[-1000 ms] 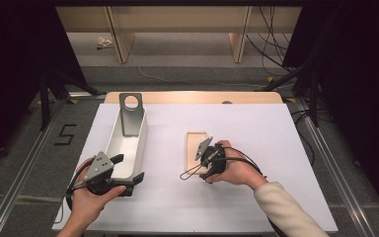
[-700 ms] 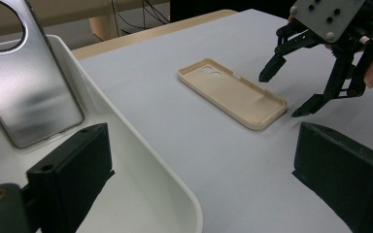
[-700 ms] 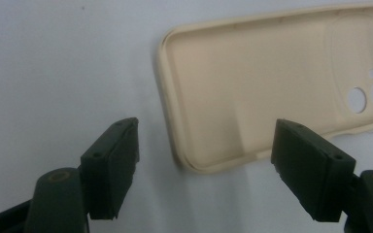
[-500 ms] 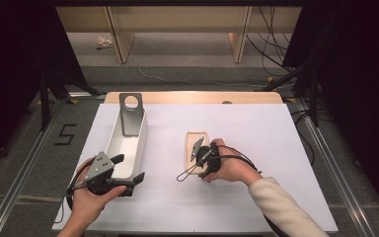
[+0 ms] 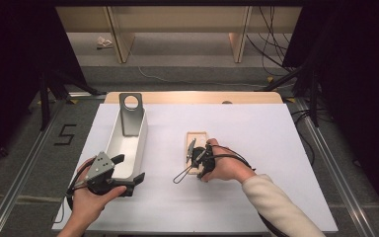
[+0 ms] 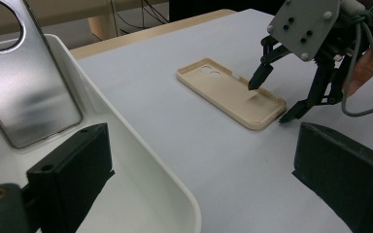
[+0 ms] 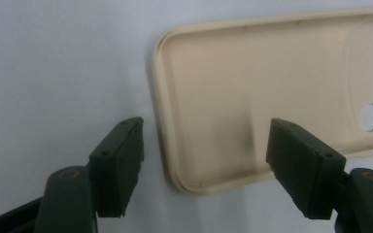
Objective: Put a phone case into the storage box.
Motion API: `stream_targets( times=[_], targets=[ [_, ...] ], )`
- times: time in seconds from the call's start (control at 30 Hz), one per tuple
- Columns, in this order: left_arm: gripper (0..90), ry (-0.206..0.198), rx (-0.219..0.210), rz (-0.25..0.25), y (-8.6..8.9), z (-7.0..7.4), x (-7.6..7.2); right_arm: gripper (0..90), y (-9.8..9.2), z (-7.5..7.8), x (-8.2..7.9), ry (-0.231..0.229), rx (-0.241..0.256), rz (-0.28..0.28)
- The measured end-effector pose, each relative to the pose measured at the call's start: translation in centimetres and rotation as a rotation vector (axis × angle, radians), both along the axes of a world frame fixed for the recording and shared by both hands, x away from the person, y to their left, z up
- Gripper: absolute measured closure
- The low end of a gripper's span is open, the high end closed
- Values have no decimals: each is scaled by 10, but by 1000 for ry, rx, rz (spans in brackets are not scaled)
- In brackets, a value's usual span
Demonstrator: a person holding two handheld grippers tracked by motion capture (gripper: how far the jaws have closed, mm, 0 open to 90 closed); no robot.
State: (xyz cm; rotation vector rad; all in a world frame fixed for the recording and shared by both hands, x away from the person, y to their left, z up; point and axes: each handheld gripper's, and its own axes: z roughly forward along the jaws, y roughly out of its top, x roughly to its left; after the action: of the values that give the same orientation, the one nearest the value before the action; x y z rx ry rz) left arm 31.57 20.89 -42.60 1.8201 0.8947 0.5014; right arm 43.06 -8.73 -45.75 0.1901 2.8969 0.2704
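White surface [image 5: 256, 148] sat over a grey floor with a "5" [image 5: 65, 134] marked on it, the only writing I could read. Beige phone case [image 5: 196, 148] lay flat mid-surface, no logo visible. Right gripper [image 5: 191, 158] had its fingers spread wide, straddling the case's near end. Left gripper [image 5: 128, 169] was spread wide around the white tray [image 5: 137, 143] wall, metal stand [image 5: 130, 114] inside.

A white table cover [image 5: 271, 148] spans the tabletop; wooden shelving [image 5: 177, 24] stands behind (cables [image 5: 271, 49] trailing across the floor).
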Motion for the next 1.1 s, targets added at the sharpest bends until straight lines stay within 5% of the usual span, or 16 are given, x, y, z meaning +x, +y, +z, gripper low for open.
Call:
stream_targets(
  times=[1.1],
  targets=[
    [61,6,4,-6,-1,-1,0,398,14,1,4,7,-70,59]
  ],
)
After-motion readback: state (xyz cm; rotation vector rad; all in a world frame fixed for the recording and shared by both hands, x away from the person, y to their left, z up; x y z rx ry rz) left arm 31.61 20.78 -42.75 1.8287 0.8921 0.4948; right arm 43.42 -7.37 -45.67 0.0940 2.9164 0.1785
